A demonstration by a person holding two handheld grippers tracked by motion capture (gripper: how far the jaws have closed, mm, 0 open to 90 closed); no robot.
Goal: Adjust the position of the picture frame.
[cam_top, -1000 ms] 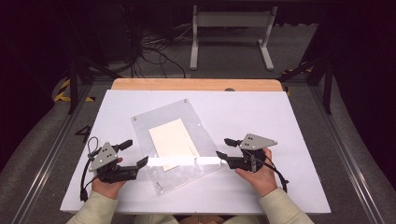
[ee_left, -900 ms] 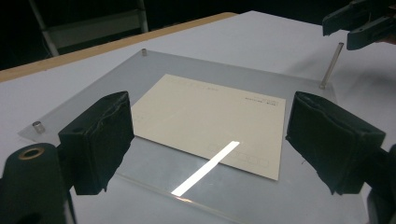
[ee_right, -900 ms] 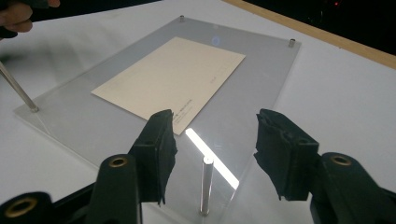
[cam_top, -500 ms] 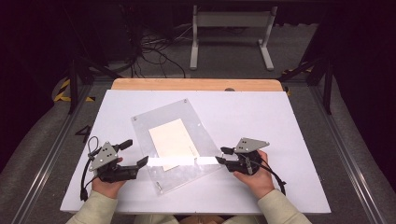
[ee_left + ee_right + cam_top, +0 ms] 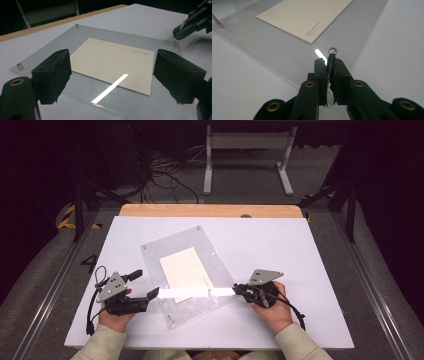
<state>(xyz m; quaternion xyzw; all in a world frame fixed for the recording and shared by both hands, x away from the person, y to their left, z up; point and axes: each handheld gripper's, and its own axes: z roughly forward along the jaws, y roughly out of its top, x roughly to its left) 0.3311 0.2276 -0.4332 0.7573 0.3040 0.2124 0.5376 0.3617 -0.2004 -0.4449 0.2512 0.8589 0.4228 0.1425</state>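
1. A white-topped table (image 5: 310, 250) with a light wooden far edge (image 5: 210, 210).
2. Grey carpeted floor (image 5: 240, 180), black cables (image 5: 165, 175), a white metal stand (image 5: 247, 150).
3. Dark surroundings.

Bright overhead light on the white table (image 5: 300, 250), a glare streak across the clear plate (image 5: 195, 292), dark surroundings.

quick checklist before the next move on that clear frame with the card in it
1. Right gripper shut on the corner screw: ok; its jaws have just been closing, the screw between them.
2. Left gripper open, jaws either side of the near edge of the clear plate, not pressing it: ok.
3. Card flat inside the plate: ok.
4. Other corner screws in place: two show in the left gripper view, ok; the fourth cannot tell.
5. Screw loosened: cannot tell.
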